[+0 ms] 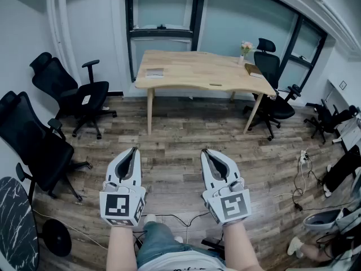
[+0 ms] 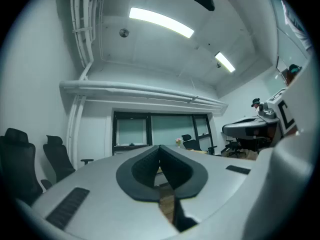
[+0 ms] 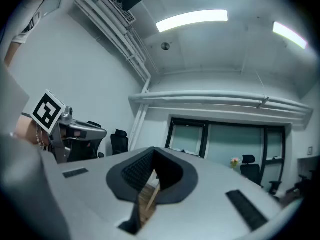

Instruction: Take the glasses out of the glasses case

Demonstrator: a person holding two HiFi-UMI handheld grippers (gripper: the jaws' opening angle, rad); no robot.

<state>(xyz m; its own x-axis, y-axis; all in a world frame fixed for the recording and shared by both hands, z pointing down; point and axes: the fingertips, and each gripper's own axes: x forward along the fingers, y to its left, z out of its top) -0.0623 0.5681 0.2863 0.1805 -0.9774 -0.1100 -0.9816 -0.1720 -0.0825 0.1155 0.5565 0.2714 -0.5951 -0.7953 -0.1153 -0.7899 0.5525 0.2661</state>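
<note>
Closed tip to tip on nothing: left gripper [image 1: 133,150], with right gripper [image 1: 206,151] just to its right, likewise closed and empty. Beneath both, wood-plank floor [image 1: 169,123]. Well ahead of the jaws, a wooden table [image 1: 186,66]. Near its front edge, ahead of the right gripper, a small dark item [image 1: 216,85], possibly the glasses case but too small to tell. Farther right, a flower vase [image 1: 246,48]. Off to the left gripper's left, a black office chair [image 1: 67,92].
</note>
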